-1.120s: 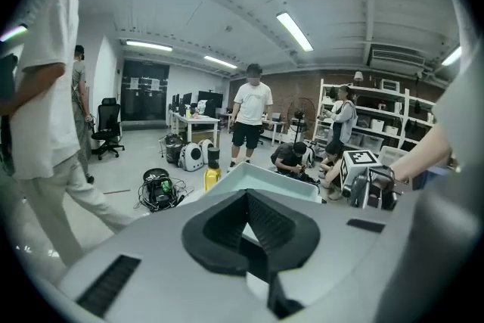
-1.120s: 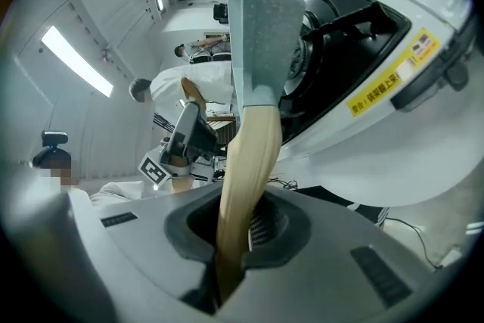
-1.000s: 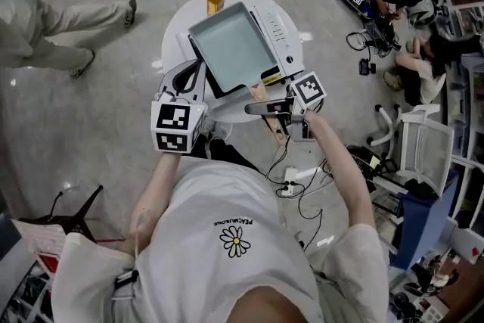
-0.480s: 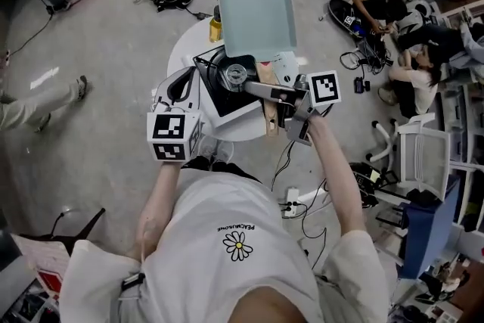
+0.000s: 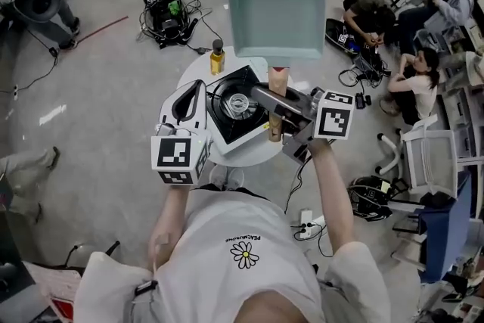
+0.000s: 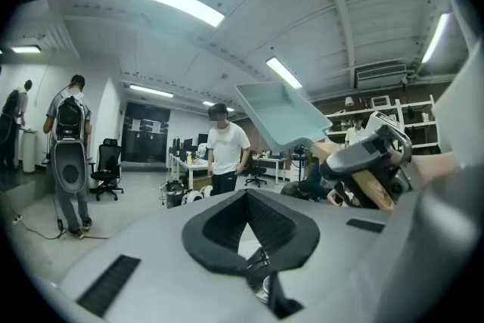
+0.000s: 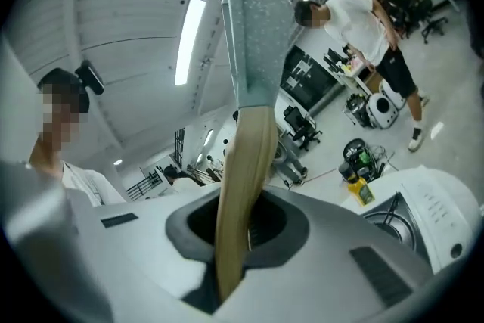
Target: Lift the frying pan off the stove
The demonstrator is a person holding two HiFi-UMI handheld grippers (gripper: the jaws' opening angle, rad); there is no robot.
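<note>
A pale blue square frying pan [image 5: 274,0] hangs high in the air, well above the black-topped stove [image 5: 227,121] on the round white table [image 5: 249,151]. Its wooden handle [image 5: 277,98] runs down into my right gripper [image 5: 281,113], which is shut on it. In the right gripper view the handle [image 7: 242,193] stands between the jaws and the pan [image 7: 261,49] shows edge-on above. My left gripper [image 5: 190,98] hovers over the table's left side, shut and empty. From the left gripper view the pan [image 6: 283,113] floats to the right.
A yellow bottle [image 5: 217,57] stands at the table's far edge, behind the bare burner [image 5: 237,104]. Cables and gear [image 5: 162,11] lie on the floor at the far left. People sit on the floor at the right [image 5: 423,68], near an office chair [image 5: 423,159].
The pan has risen off the stove with my right gripper and moved up and away, uncovering the burner. The left gripper has stayed at the table's left side.
</note>
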